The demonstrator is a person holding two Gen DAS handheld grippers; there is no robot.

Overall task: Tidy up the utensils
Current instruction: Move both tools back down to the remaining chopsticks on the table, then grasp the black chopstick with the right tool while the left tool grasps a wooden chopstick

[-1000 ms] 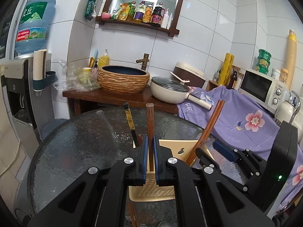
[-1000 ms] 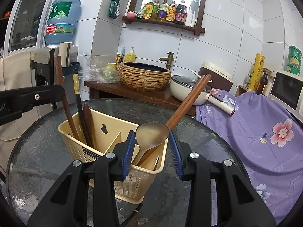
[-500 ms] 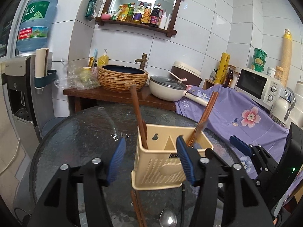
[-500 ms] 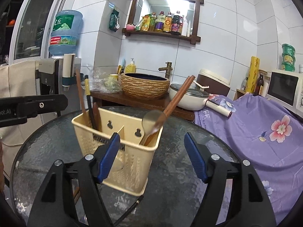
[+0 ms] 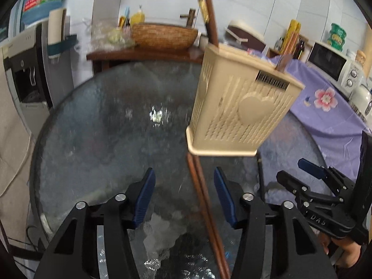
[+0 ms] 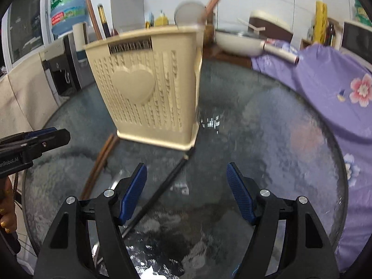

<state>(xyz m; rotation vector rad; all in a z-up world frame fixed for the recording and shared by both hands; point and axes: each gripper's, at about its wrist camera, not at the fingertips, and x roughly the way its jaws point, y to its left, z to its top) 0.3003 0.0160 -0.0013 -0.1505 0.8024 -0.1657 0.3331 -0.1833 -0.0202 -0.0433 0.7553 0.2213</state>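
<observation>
A cream-coloured perforated plastic utensil caddy with a raised heart on its front [image 5: 241, 107] is standing upright on the round, dark, textured-glass tabletop [image 5: 104, 121], and both tools are hovering low over the glass in front of it. The left gripper [image 5: 184, 195], black with blue ribbed pads, is holding its fingers apart with nothing between them; a pair of long brown wooden chopsticks [image 5: 204, 207] is lying flat on the glass, running from the caddy's base back toward the camera just inside the right-hand pad, though contact with that pad cannot be judged. The right gripper [image 6: 187, 193] is likewise spread wide and empty, pointing at the glass to the right of the caddy's near corner. A slim black chopstick [image 6: 160, 195] is lying diagonally on the table, its tip reaching almost to the caddy's base and its length passing close beside the right tool's left pad. Inside the caddy, utensils are standing on end: in the left wrist view a brown wooden handle [image 5: 210, 11] and a black one with a gold band [image 5: 202, 7] are rising from the far compartment, while in the right wrist view a pale spoon with a wooden handle [image 6: 190, 16] is leaning out of the right-hand compartment. Both views are smeared by motion blur. Behind the table, a woven brown basin [image 5: 164, 36] is sitting on a dark wooden counter, and a purple floral cloth [image 6: 337, 88] is draping the surface to the right.
</observation>
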